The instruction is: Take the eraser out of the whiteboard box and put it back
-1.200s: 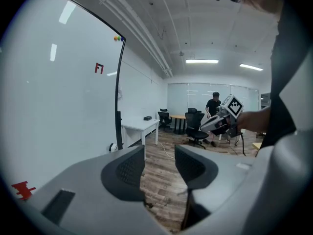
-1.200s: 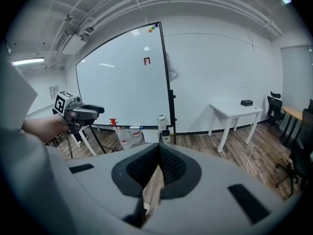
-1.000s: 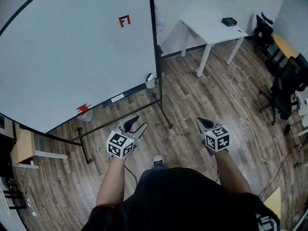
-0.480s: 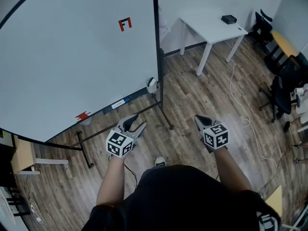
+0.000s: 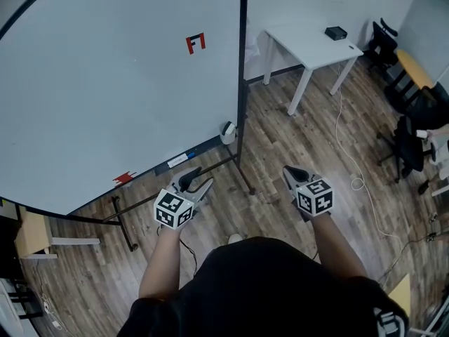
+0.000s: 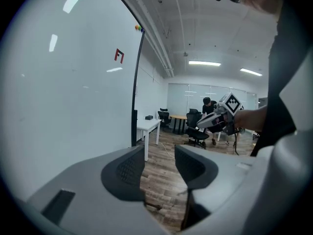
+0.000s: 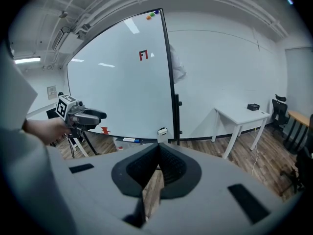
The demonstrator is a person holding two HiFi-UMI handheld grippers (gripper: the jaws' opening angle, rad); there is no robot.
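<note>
Whiteboard box point(image 5: 228, 130) hangs at lower right corner of whiteboard point(image 5: 105, 83), both grippers well apart from it.
Left gripper point(image 5: 200, 177) has jaws apart with nothing between them; right gripper point(image 5: 290, 172) has jaws pressed together, empty. Both are held over wood floor point(image 5: 280, 139), pointing toward the board. The box sits just beside black frame post point(image 5: 242, 83); eraser too small to tell. White table point(image 5: 312, 44) stands farther right with a small black object point(image 5: 335, 32) on it.
</note>
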